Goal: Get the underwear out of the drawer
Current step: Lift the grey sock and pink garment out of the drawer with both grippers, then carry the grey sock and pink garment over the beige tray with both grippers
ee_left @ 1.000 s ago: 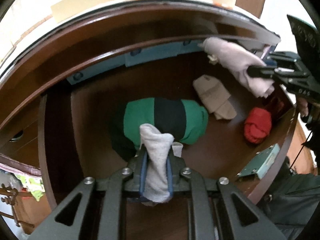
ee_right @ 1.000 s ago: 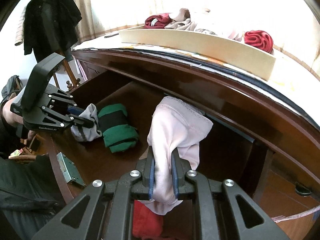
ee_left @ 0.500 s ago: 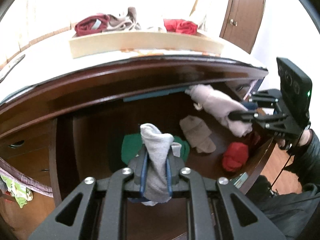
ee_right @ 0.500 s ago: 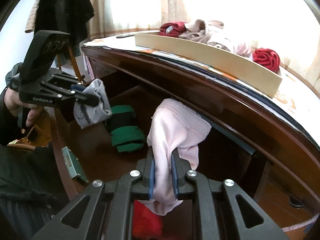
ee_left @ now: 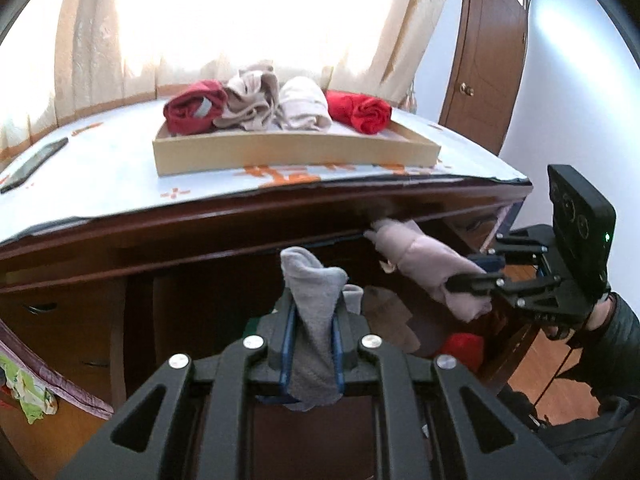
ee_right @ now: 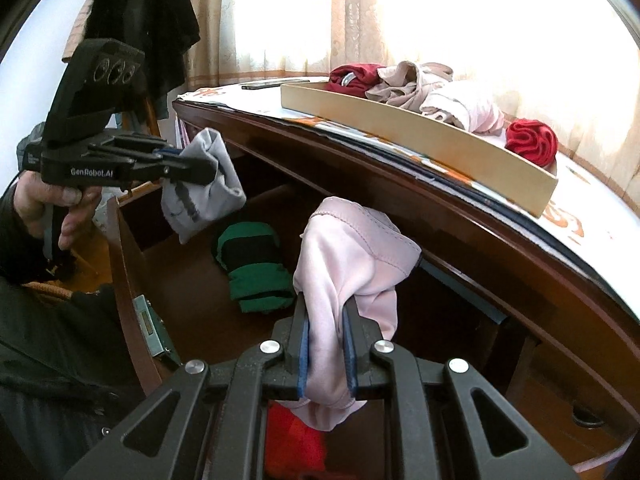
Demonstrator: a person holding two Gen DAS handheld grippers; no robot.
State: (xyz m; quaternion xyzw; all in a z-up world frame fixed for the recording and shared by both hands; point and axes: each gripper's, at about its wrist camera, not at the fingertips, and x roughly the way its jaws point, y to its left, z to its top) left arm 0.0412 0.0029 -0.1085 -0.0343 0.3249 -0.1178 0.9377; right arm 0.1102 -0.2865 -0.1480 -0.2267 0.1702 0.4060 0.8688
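Both tongs are clamped on cloth: left gripper (ee_left: 312, 344) is pinched tight on a grey underwear piece (ee_left: 314, 312), which stands up between the blue pads and hangs out below them; right gripper (ee_right: 326, 350) is pinched on a pale pink underwear piece (ee_right: 352, 256), folded over the fingertips and drooping on both sides. From the right wrist view, the grey piece hangs clear above the open drawer (ee_right: 124, 264), held by a bare hand (ee_right: 52, 208) at the left side. From the left wrist view, the pink piece sits just under the front edge of the dresser top (ee_left: 120, 168), above the drawer's right part. Remaining in the drawer: a green and black rolled bundle (ee_right: 252, 268) on the drawer floor, a beige folded piece (ee_left: 388, 316), a red piece (ee_left: 460, 348) near the right front corner. On the dresser top stands a shallow cardboard tray (ee_left: 296, 152) holding dark red, beige, off-white and bright red rolled garments in a row. A phone (ee_left: 32, 164) lies flat on the top, well left of the tray. Curtains (ee_left: 92, 32) hang behind, backlit. A dark jacket (ee_right: 140, 24) hangs beside the dresser.
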